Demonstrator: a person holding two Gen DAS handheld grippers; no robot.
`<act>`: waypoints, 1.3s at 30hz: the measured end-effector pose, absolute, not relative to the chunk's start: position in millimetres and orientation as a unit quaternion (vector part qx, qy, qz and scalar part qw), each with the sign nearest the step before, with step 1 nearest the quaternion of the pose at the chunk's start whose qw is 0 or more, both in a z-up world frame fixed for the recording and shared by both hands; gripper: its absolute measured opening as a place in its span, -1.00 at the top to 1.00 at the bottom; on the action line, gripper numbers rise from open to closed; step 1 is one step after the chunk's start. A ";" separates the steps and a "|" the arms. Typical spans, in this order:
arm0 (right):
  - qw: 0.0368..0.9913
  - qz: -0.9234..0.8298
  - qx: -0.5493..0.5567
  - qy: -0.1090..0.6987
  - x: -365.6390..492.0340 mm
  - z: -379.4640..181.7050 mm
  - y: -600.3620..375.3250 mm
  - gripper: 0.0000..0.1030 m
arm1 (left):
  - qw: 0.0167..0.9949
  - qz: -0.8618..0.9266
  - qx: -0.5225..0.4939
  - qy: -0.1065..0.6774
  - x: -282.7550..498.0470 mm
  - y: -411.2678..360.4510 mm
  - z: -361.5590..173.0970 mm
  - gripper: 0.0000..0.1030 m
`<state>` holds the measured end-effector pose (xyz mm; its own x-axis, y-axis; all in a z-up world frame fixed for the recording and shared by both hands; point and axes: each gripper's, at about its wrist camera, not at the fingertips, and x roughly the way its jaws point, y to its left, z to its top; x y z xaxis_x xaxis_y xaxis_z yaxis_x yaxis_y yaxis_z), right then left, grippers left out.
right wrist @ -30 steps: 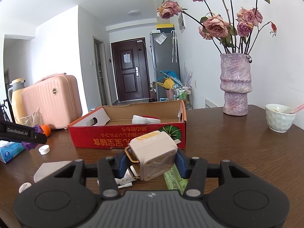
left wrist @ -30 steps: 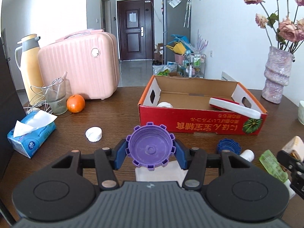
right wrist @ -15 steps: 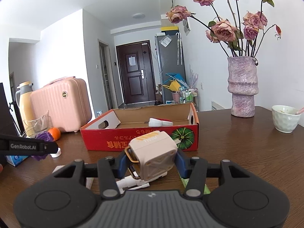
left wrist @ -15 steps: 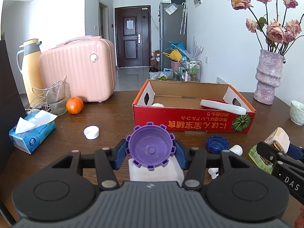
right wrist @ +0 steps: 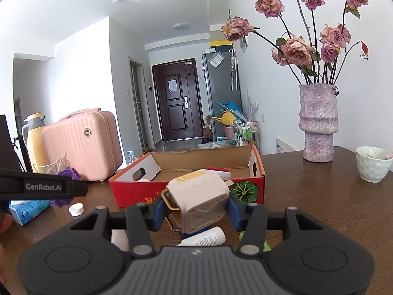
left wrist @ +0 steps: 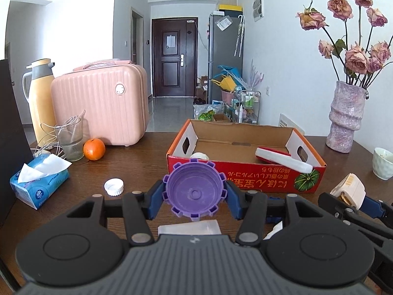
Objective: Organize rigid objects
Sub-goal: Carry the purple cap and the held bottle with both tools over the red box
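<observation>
2 grips loaded: left gripper clamps purple cap, right gripper clamps beige case — both short of box near table's far edge. Risk — case tilted, could slip.

Bright daylight, sharp focus throughout; glare whitens the left wall; fisheye bends edges, corners vignette black.

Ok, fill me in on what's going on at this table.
A person is tidying with two handheld grippers. The left gripper grips a purple toothed cap; the right gripper grips a beige boxy case. Both are held above the table, just short of the red cardboard box, which already holds a white and red item.
</observation>
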<state>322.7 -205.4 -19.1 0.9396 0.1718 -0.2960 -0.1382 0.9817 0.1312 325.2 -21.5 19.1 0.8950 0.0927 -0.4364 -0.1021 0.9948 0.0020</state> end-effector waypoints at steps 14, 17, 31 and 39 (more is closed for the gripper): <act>0.987 0.075 0.052 0.133 346.3 3.2 -204.5 0.03 | 0.978 0.058 -0.020 0.199 350.6 -34.9 38.8 -0.05; 0.988 0.073 0.050 0.125 354.5 9.0 -204.1 0.03 | 0.979 0.059 -0.024 0.193 358.3 -38.8 43.7 -0.05; 0.989 0.067 0.048 0.121 404.9 18.8 -201.0 0.03 | 0.979 0.065 -0.043 0.191 409.0 -40.8 48.3 -0.05; 0.989 0.057 0.055 0.123 437.8 21.6 -200.3 0.03 | 0.978 0.066 -0.044 0.191 440.4 -46.6 48.1 -0.05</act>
